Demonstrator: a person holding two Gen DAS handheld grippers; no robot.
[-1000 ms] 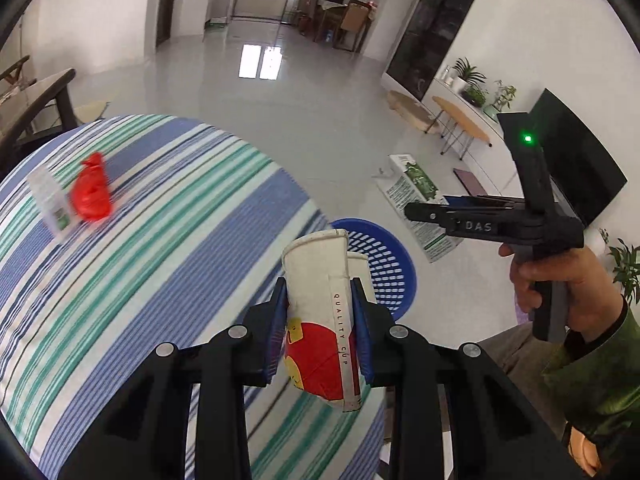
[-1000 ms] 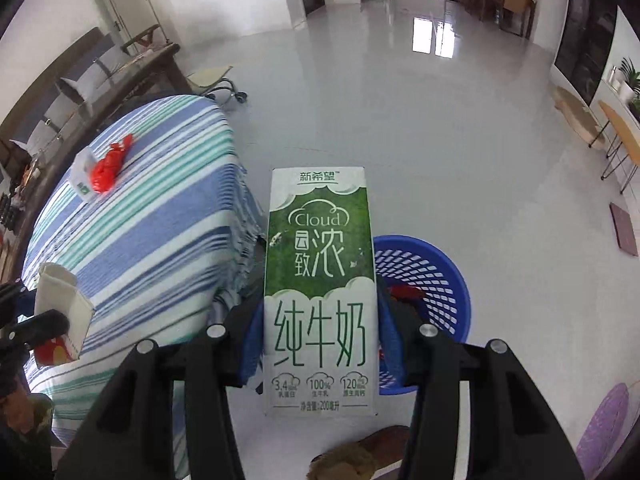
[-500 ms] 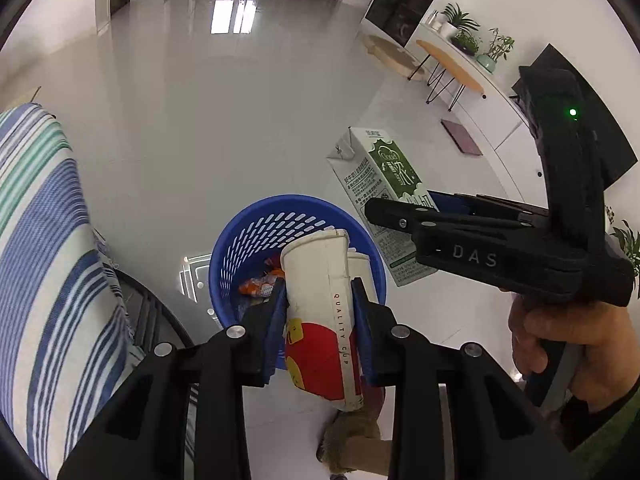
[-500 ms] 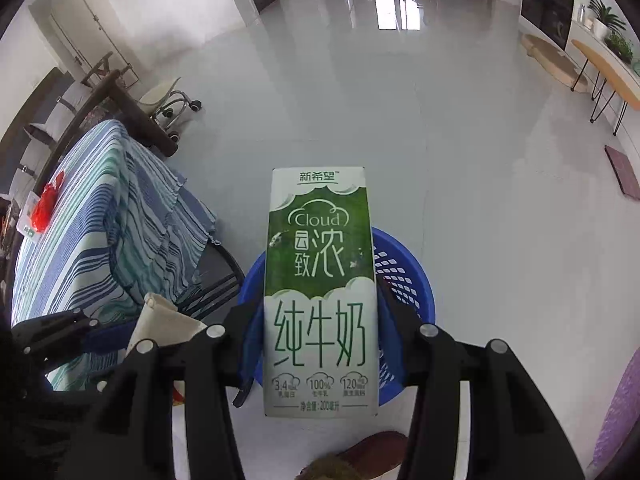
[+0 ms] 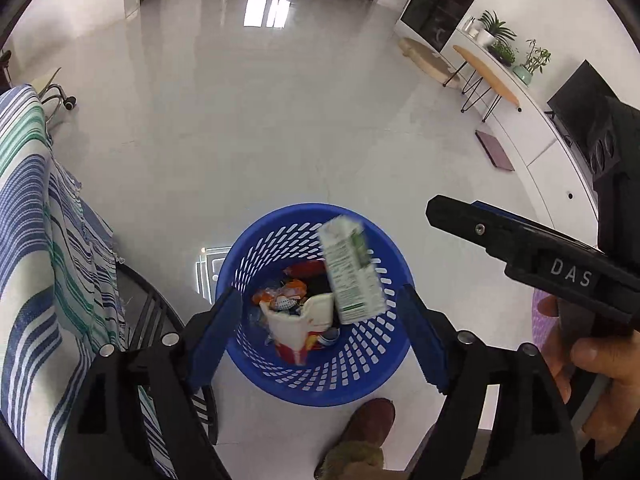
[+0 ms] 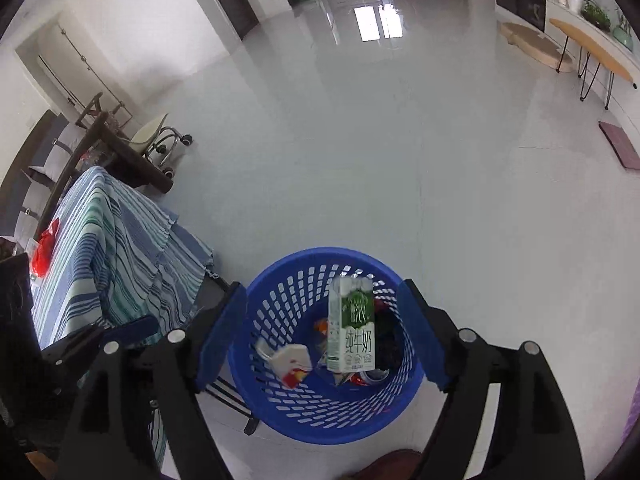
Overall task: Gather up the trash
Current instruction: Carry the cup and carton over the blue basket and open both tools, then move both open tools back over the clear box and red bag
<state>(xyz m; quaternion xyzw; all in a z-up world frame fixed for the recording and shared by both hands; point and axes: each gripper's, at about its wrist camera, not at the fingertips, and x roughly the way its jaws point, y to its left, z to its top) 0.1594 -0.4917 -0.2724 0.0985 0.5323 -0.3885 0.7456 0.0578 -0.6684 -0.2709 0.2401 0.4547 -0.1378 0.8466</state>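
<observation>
A blue plastic trash basket (image 5: pixel 352 376) stands on the floor below both grippers; it also shows in the right wrist view (image 6: pixel 280 404). My left gripper (image 5: pixel 320 336) is open and empty above it. A crushed white and red paper cup (image 5: pixel 294 330) lies inside among wrappers, also seen in the right wrist view (image 6: pixel 292 362). My right gripper (image 6: pixel 322 332) is open and empty over the basket. A green and white milk carton (image 6: pixel 352 330) is inside the basket, slightly blurred in the left wrist view (image 5: pixel 352 276).
The striped table cloth (image 5: pixel 36 240) hangs at the left, with a red wrapper (image 6: pixel 44 250) and a small white packet on the table. A brown shoe (image 5: pixel 368 428) is beside the basket. A chair (image 6: pixel 154 146) stands further back.
Both grippers opened over the basket. The paper cup dropped from the left one and the milk carton from the right one into the basket.
</observation>
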